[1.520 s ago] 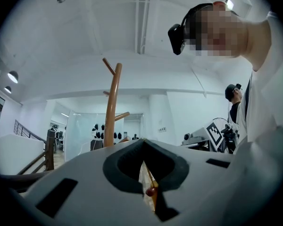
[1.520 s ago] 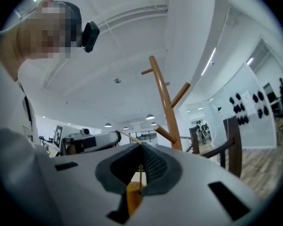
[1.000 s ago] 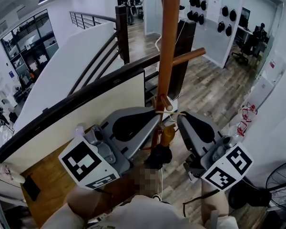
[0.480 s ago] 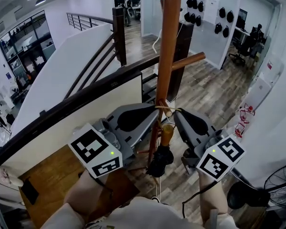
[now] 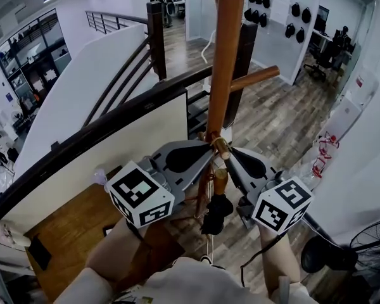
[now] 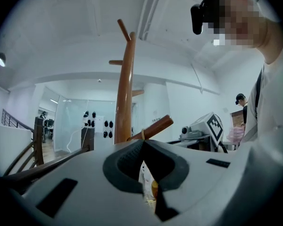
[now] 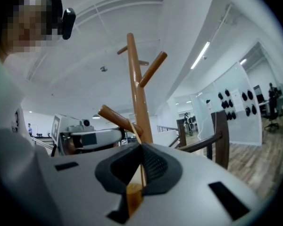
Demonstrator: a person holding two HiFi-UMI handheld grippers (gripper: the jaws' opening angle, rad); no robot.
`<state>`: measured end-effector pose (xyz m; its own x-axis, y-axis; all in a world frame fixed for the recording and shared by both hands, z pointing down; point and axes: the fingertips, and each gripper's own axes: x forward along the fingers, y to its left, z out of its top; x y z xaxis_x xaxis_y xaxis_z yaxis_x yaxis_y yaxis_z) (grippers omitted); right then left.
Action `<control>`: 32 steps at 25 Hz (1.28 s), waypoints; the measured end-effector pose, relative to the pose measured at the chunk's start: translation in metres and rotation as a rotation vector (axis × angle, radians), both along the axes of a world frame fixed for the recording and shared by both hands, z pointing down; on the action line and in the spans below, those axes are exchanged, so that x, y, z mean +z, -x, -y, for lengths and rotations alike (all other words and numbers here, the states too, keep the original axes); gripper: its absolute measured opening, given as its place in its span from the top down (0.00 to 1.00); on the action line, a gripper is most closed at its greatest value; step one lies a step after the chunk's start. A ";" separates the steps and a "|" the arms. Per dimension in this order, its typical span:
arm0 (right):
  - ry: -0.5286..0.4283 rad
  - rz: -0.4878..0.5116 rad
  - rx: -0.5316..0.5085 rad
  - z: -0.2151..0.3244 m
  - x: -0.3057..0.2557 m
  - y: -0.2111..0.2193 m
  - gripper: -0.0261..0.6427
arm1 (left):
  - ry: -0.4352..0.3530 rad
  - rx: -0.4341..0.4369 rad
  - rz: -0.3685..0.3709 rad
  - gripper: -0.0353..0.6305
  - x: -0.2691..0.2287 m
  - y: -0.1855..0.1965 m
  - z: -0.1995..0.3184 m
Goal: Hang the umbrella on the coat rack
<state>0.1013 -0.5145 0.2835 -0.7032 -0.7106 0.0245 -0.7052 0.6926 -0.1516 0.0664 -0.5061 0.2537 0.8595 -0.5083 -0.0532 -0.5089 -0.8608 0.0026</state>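
Observation:
The wooden coat rack pole (image 5: 223, 56) rises in front of me, with a short low peg (image 5: 222, 147) and a longer peg (image 5: 253, 78) higher up. The umbrella's strap (image 5: 214, 142) lies over the low peg. Its wooden handle (image 5: 220, 180) and black folded canopy (image 5: 216, 213) hang below. My left gripper (image 5: 209, 149) and right gripper (image 5: 232, 152) meet at the strap from either side, both shut on it. In the left gripper view the strap (image 6: 142, 134) wraps the peg (image 6: 153, 128) just above the closed tips. In the right gripper view the strap (image 7: 134, 132) runs down to the handle (image 7: 133, 194).
A dark stair railing (image 5: 114, 122) with a white panel runs behind the rack at left. A floor fan (image 5: 367, 258) stands at the lower right beside a white wall. Wood flooring lies below, and an office area with a hook board lies beyond.
Both grippers have moved up and closer to the pole, and the strap has come onto the low peg. The umbrella rose slightly with them.

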 end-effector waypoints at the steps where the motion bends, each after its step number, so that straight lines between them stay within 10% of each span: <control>1: 0.006 -0.006 -0.005 0.002 0.004 0.002 0.95 | 0.005 0.002 0.000 0.95 0.004 -0.001 0.002; 22: 0.020 -0.020 0.082 0.010 0.016 0.010 0.85 | 0.074 -0.138 -0.067 0.85 0.031 0.026 0.015; 32: -0.115 -0.040 0.086 -0.046 -0.032 -0.013 0.92 | -0.065 -0.171 -0.025 0.88 -0.004 0.037 -0.030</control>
<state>0.1144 -0.4685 0.2511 -0.6399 -0.7677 -0.0334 -0.7664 0.6408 -0.0455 0.0293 -0.4763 0.2497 0.7590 -0.6415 -0.1113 -0.6481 -0.7607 -0.0358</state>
